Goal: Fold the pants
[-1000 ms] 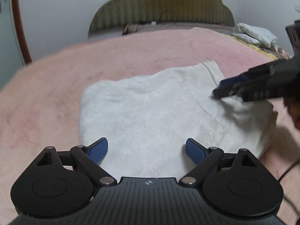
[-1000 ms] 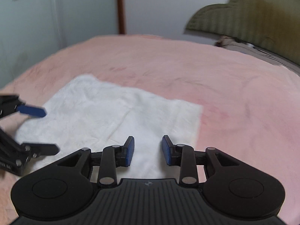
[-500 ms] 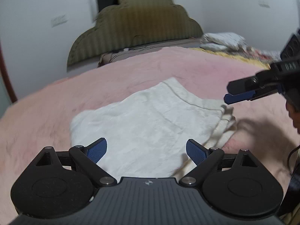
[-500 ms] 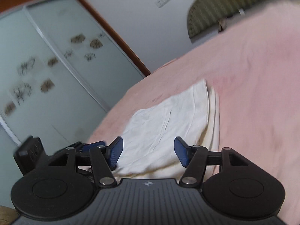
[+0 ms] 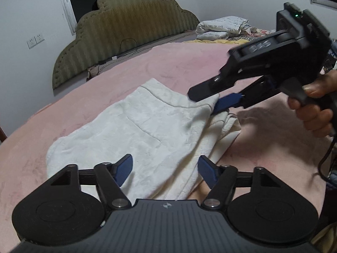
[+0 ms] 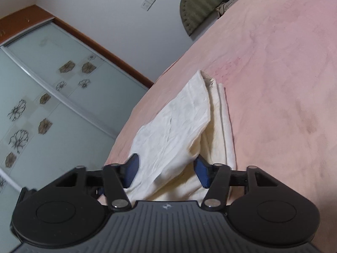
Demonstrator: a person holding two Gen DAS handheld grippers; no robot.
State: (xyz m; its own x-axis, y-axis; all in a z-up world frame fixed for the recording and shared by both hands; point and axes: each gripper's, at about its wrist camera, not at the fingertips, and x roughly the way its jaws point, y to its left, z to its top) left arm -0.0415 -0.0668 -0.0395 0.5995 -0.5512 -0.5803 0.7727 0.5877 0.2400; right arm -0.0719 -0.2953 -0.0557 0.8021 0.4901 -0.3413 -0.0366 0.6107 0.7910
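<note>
The white pants [image 5: 147, 130] lie folded in layers on the pink bed cover [image 5: 63, 109]. My left gripper [image 5: 165, 169] is open, its blue pads straddling the near edge of the pants. My right gripper [image 5: 212, 103] comes in from the right in the left wrist view, rolled on its side, jaws open around the right corner of the top layer. In the right wrist view the right gripper [image 6: 166, 169] is open with the lifted top layer of the pants [image 6: 179, 126] between its pads.
A green padded headboard [image 5: 130, 27] stands at the far end of the bed. Folded bedding [image 5: 223, 26] lies at the far right. A sliding wardrobe with flower-print glass [image 6: 42, 97] stands left of the bed. A cable [image 5: 324, 160] hangs by the right hand.
The right gripper has rolled onto its side and moved in onto the right corner of the pants, whose top layer is now lifted. The left gripper has narrowed slightly and shifted closer.
</note>
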